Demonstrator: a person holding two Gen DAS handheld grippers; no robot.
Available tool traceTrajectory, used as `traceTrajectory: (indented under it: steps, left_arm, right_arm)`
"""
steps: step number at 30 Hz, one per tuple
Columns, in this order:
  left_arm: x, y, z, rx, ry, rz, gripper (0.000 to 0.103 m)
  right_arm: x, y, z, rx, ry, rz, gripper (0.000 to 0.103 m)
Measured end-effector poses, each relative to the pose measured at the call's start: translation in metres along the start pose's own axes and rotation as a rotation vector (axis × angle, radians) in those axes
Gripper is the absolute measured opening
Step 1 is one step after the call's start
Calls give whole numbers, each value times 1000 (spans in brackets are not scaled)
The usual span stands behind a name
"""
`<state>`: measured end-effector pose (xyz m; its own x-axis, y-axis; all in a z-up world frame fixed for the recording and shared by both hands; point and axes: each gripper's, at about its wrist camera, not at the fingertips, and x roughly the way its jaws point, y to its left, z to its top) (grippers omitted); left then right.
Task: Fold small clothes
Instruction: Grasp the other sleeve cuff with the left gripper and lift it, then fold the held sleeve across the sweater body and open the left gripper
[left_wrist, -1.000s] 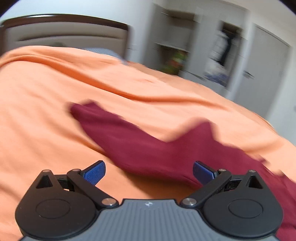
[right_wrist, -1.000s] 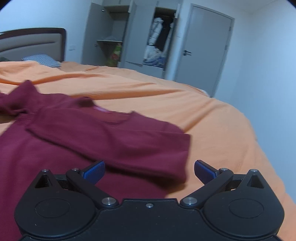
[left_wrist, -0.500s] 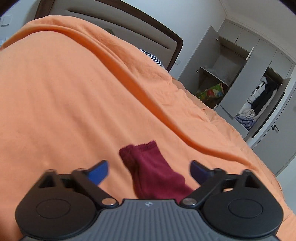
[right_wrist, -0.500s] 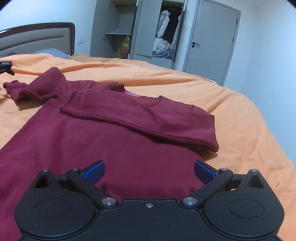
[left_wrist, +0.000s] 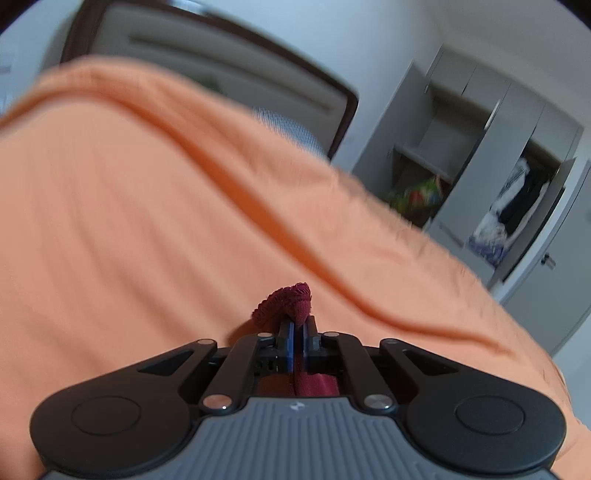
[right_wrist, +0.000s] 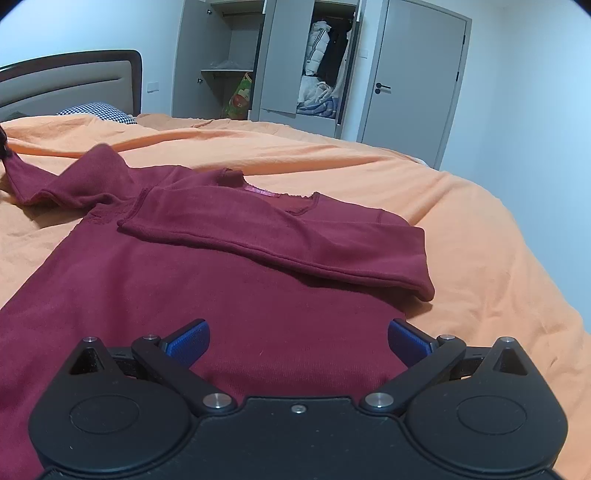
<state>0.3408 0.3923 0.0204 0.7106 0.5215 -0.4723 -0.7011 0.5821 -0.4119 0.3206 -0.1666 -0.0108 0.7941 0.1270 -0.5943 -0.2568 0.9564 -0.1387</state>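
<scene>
Your left claw (left_wrist: 298, 341) is pinching the sleeve cuff (left_wrist: 286, 300) of the maroon top (right_wrist: 221, 295), which lies flat on the orange bedspread (right_wrist: 461, 221); the right claw (right_wrist: 297, 338) is spread, hovering above the hem. Risk: the pinch is shallow, so the cuff could slip mid-fold, or a pull could drag the folded right sleeve (right_wrist: 288, 243) askew.

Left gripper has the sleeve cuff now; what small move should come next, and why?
Probably carry the cuff across onto the shirt body: the left gripper is shut on it, the other sleeve already lies folded over the chest, and the right gripper hangs open.
</scene>
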Motion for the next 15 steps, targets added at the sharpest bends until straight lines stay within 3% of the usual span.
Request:
traceTrajectory:
  steps: [6,15]
  left_arm:
    - [-40,-16,35,63,-174,-53,3]
    - [-91,-75,35,154,-268,-214,3]
  right_arm:
    - [-1,1,0,17,-17,17,102]
    - [-8,-4,-4,52,-32,26,102]
